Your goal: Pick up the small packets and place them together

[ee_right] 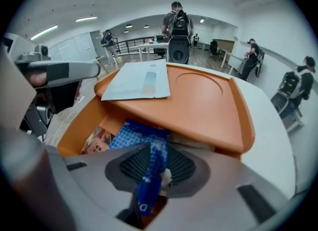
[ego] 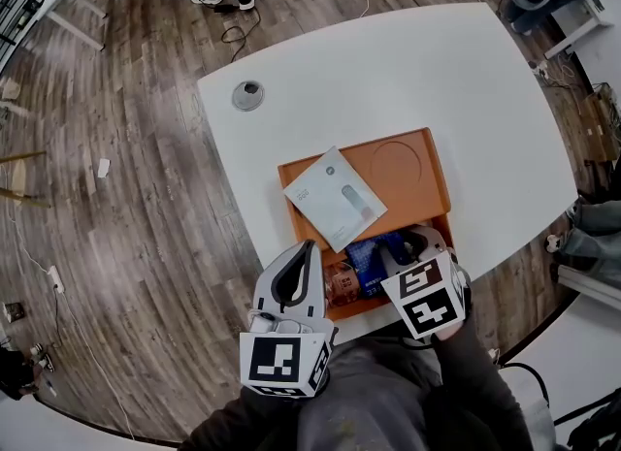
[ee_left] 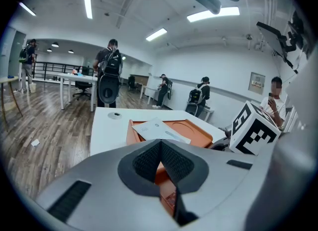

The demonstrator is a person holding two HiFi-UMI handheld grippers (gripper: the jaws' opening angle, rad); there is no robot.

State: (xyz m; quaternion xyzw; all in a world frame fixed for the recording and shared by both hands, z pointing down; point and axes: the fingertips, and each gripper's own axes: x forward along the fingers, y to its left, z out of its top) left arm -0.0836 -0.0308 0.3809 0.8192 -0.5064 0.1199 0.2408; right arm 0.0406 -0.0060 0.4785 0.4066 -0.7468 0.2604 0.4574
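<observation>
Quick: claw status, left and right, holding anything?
Left claw: closed, nothing in it.
Right claw: closed on a blue packet.

Three cameras round one orange tray
From the head view we look steeply down on the white tabletop from well above. The left gripper view looks nearly level along the left claw, low at the tabletop's near edge. The right gripper view tilts down along the right claw, close over the tray. All three share the tray and its white envelope.
</observation>
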